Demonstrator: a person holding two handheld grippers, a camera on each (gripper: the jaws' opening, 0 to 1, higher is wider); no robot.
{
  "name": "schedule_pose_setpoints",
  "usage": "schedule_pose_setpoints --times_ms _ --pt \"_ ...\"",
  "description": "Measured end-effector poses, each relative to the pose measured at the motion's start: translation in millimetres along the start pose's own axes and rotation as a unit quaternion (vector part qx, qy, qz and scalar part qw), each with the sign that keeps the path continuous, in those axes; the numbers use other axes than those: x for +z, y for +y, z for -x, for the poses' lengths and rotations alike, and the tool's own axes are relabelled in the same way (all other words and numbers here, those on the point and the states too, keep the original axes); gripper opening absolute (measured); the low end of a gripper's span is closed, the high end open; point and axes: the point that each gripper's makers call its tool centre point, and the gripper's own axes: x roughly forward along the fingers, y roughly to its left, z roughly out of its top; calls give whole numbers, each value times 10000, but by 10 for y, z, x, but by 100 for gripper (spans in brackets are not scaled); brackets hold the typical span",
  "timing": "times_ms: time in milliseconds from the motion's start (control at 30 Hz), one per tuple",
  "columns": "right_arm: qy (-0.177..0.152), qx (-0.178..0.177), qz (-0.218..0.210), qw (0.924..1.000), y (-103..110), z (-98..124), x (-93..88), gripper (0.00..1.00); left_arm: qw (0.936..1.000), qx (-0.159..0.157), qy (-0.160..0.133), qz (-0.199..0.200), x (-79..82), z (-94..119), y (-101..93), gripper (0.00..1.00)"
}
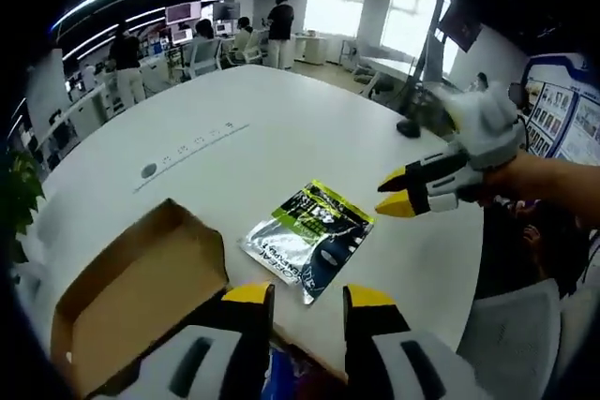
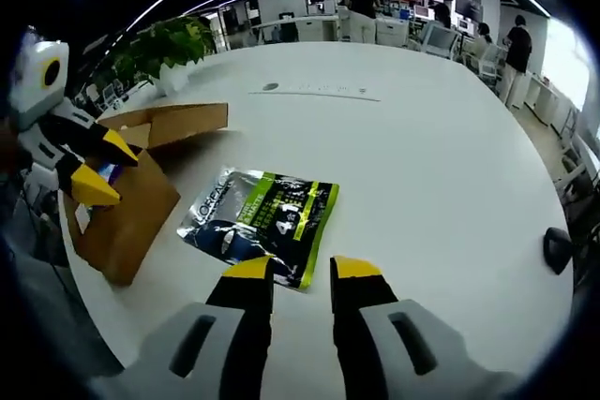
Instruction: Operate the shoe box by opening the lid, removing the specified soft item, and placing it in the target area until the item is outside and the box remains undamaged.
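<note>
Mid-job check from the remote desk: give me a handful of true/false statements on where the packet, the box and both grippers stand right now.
1. The foil packet lies flat on the white table, outside the cardboard box. True.
2. The right hand-held gripper is clamped on the packet. False: its jaws are apart, empty, just short of the packet's near edge.
3. The box lid is open. True.
4. The left hand-held gripper holds the lid shut. False: its jaws are apart, gripping nothing.
5. The packet lies on top of the box. False: it lies beside the box, on the table.
</note>
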Motion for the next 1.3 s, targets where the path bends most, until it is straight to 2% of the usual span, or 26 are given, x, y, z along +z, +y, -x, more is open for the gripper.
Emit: schedule_pose_setpoints --times_ms 167,367,667,1033,1167,1200,1300 --pt "-68 126 -3 9999 160 95 32 26 9999 37 -94 90 -60 154 36 32" --pt "-182 287 109 9994 414 210 97 29 9996 166 -104 200 -233 299 150 37" --pt "-304 621 164 9975 765 305 217 32 9975 443 -284 478 -508 653 371 41" --pt "-330 955 231 9946 1150 268 244 32 9910 926 -516 823 -746 1092 718 45" --pt "-357 1094 257 9930 1298 252 275 32 9873 1139 -595 930 -869 1217 833 46" --pt "-359 1149 275 9923 1365 240 285 32 9847 1256 -590 1050 -953 1261 888 46" --pt "-365 1248 326 9910 1475 215 304 31 9812 1347 -618 1241 -1073 1329 942 46"
